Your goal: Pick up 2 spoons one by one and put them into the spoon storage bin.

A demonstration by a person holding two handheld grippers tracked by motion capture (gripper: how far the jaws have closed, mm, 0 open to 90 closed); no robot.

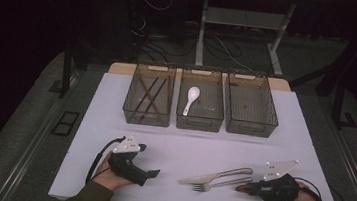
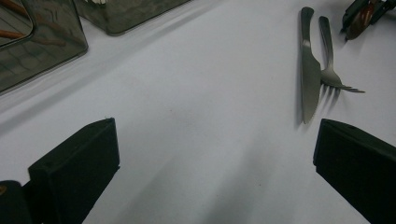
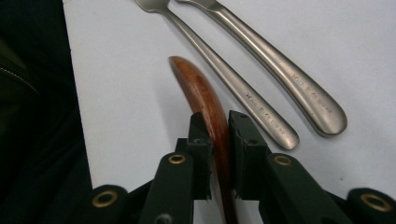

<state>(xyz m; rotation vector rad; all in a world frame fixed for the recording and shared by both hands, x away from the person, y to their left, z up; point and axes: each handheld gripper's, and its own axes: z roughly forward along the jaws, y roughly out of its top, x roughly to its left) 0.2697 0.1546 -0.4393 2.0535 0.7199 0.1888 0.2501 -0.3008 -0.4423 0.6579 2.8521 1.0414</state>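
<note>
My right gripper (image 3: 219,122) is shut on a curved reddish-brown wooden utensil (image 3: 198,86), whose rounded end sticks out past the jaws just above the white table. In the high view this gripper (image 1: 252,189) sits at the front right, with the wooden utensil (image 1: 242,188) pointing left. Beside it lie a steel fork (image 3: 233,79) and a steel knife (image 3: 289,77), handles towards the gripper. The knife (image 1: 214,176) and fork (image 1: 223,184) rest side by side at the front centre. My left gripper (image 2: 215,172) stands open over bare table, left of the knife (image 2: 309,70) and fork (image 2: 329,60).
Three smoky translucent bins stand in a row at the back. The left bin (image 1: 128,110) holds brown chopsticks (image 1: 149,95), the middle bin (image 1: 199,125) a white spoon (image 1: 192,97), and the right bin (image 1: 271,121) looks bare. The table's front edge runs just below both hands.
</note>
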